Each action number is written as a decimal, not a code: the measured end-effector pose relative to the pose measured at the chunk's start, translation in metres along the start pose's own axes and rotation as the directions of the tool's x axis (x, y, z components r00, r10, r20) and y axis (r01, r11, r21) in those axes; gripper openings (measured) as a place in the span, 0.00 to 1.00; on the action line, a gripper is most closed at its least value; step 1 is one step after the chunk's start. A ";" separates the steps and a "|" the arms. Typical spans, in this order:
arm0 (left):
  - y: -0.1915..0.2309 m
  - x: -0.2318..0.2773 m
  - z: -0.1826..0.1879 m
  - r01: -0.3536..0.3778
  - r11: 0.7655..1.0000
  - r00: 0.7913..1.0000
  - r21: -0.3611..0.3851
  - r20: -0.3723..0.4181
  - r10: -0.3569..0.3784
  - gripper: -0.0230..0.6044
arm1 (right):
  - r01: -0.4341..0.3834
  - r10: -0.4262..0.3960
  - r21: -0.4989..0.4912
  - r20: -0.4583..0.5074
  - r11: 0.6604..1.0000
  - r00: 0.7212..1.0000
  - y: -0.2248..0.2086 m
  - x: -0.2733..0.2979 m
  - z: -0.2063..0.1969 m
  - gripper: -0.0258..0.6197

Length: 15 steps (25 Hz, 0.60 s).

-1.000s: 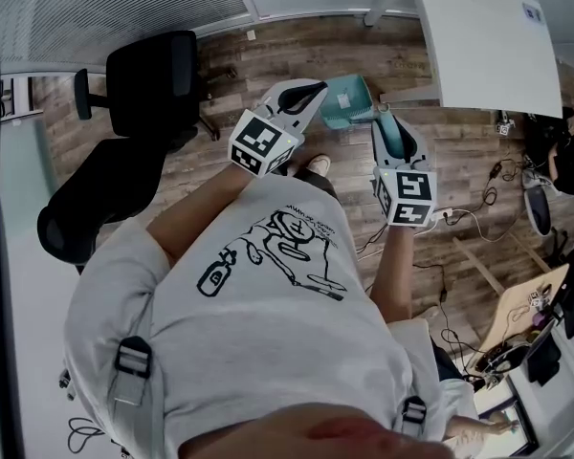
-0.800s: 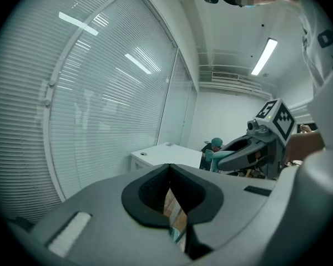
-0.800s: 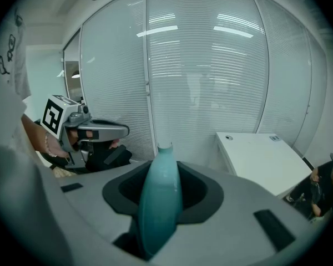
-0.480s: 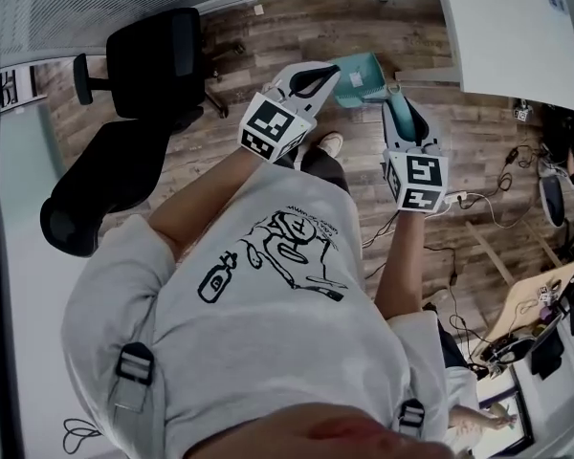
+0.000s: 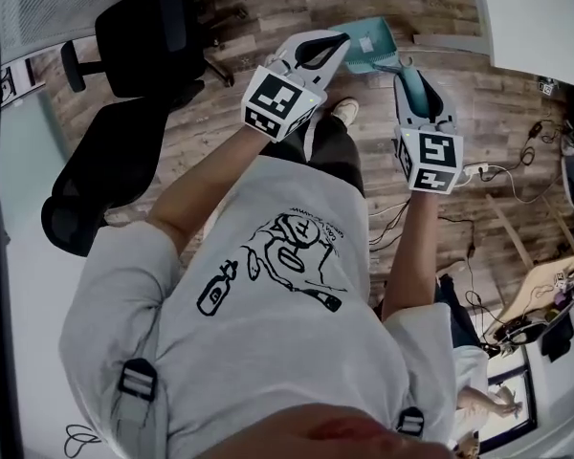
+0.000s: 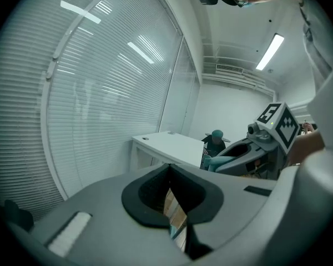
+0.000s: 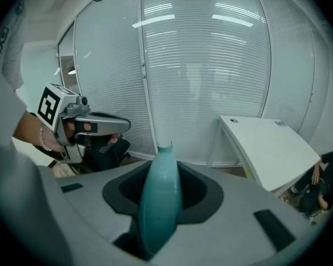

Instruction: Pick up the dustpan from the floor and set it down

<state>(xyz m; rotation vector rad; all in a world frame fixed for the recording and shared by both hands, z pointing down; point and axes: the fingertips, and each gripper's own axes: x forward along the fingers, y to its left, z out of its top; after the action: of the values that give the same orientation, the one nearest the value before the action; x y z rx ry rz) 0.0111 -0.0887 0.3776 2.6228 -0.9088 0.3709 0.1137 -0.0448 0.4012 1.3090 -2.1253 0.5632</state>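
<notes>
At the far left a black office chair (image 5: 139, 41) stood on the wooden floor (image 5: 220, 122), below the pale slatted blinds (image 6: 100, 93) that filled the left gripper view. The person, in a grey T-shirt (image 5: 268, 295) with a black drawing on it, held both arms out forward over the boards. The left gripper (image 5: 337, 44) pointed ahead with its dark pads brought together at the tips and nothing caught between them (only a thin slice of floor showed through the gap lower down); its tip lay just beside the near left edge of the dustpan (image 5: 371, 44). That teal dustpan hung ahead of the two grippers over the floor, its pan toward the top of the head view and its handle (image 7: 158, 198) running back into the right gripper (image 5: 408, 76). The right gripper's jaws were clamped on the handle, one pad on each side of it, and the handle rose up between them in the right gripper view. Whether the pan touched the boards could not be made out from above. A light shoe (image 5: 344, 111) showed between the arms. Farther right stood a white desk (image 5: 540, 12), and below it loose cables (image 5: 502, 185) trailed across the floor.
</notes>
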 end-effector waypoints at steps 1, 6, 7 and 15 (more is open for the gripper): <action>0.003 0.002 -0.006 -0.002 1.000 1.000 -0.006 -0.004 0.002 0.03 | -0.001 0.001 0.001 -0.003 1.000 1.000 0.000 0.005 -0.004 0.21; 0.014 0.020 -0.035 -0.004 1.000 1.000 -0.019 -0.019 0.004 0.03 | -0.004 0.004 0.003 -0.009 1.000 1.000 -0.003 0.033 -0.027 0.21; 0.016 0.023 -0.040 -0.005 1.000 1.000 -0.020 -0.021 0.005 0.03 | -0.004 0.004 0.002 -0.010 1.000 1.000 -0.004 0.039 -0.032 0.21; 0.031 0.037 -0.088 -0.023 0.999 0.999 -0.045 -0.047 0.021 0.03 | -0.001 0.001 0.013 -0.022 1.000 1.000 -0.008 0.074 -0.071 0.21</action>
<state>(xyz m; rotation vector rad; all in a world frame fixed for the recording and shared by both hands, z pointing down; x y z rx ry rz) 0.0078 -0.0970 0.4773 2.5545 -0.9210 0.4102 0.1128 -0.0534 0.5034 1.3034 -2.1079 0.5898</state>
